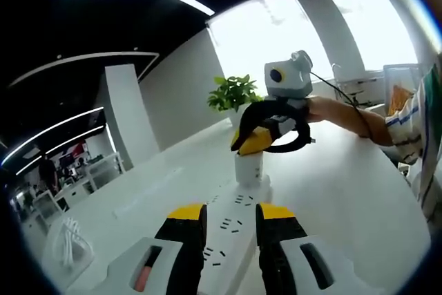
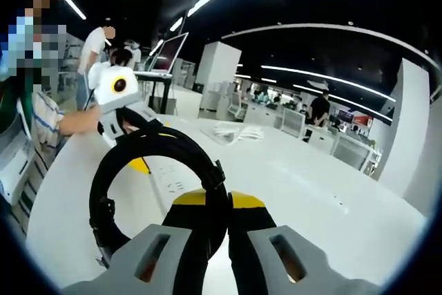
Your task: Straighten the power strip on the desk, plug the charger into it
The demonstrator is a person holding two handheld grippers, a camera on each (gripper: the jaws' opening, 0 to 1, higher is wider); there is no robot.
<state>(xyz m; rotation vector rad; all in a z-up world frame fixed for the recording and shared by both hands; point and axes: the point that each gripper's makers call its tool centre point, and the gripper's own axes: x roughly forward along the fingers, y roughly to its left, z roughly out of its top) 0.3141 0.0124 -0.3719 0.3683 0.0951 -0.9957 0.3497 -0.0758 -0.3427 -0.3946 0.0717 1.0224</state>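
The right gripper [image 1: 266, 136] clenches a coiled black cable [image 2: 148, 191] above the white cube charger [image 1: 248, 168], seated on the long white power strip [image 1: 231, 229]. The left gripper [image 1: 231, 222], jaws released, straddles the strip. Risk: cable tension may unseat the charger or skew the strip.

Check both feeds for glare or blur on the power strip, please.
Left gripper view: bright windows wash out the background, but the power strip and its sockets read sharp. Right gripper view: darker, and the coiled black cable in the tongs hides most of the strip.
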